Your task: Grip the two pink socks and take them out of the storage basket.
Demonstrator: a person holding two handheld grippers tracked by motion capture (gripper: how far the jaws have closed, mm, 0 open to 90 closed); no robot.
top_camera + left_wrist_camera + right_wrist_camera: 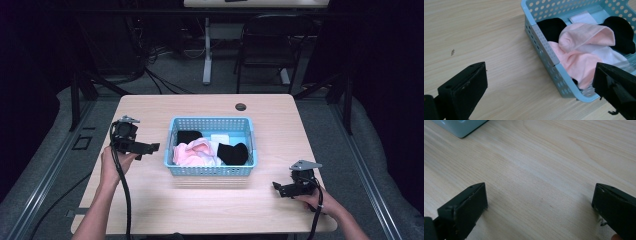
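Note:
A light blue perforated basket [210, 170] stands mid-table with pink cloth [192, 152], black cloth [234, 152] and a white piece [220, 137] inside. My left gripper [150, 148] is open just left of the basket, held above the table. In the left gripper view the basket's corner [544, 47] and the pink cloth [584, 52] lie between and beyond the wide-apart jaws of the left gripper [540, 92]. My right gripper [278, 188] is open low over bare wood at the front right. In the right gripper view, the right gripper [540, 212] has nothing between its jaws, with a basket corner [461, 127] at the top left.
The wooden table [280, 130] has a dark round cable hole [241, 106] at the back. A black chair [267, 45] and a white table leg [207, 55] stand behind it. Cables trail from both grippers toward the front edge.

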